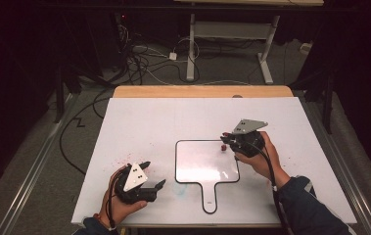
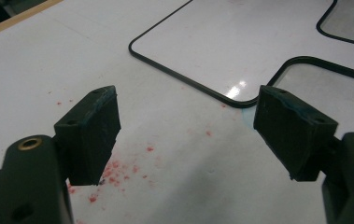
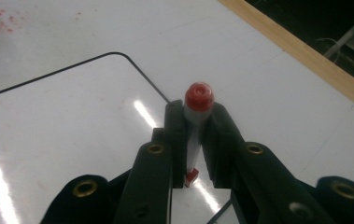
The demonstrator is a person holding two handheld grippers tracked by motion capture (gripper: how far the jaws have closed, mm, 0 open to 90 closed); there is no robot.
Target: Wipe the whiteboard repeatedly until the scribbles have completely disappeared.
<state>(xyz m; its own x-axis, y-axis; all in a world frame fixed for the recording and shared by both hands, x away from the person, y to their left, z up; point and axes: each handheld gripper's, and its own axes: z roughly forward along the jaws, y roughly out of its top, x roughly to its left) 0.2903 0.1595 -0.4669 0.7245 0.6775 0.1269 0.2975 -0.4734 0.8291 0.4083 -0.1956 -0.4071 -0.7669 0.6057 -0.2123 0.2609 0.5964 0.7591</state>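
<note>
right gripper (image 3: 198,135) jaws clench upright marker (image 3: 194,135), red cap up; left gripper (image 2: 188,130) released.

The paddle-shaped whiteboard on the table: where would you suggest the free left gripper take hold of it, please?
Probably the narrow handle of the whiteboard, approached from the table's near edge: it juts toward the person, beside the open left gripper, and looks slim enough for the jaws.

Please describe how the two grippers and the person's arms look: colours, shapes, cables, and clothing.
Both grippers, left and right, are black, each with two blocky jaws on arms fixed by brass-coloured rivets. Each carries a grey three-cornered plate on top. A black cable trails from the right gripper along the forearm. The person wears dark blue sleeves. The left jaw pads look worn and smudged.
</note>
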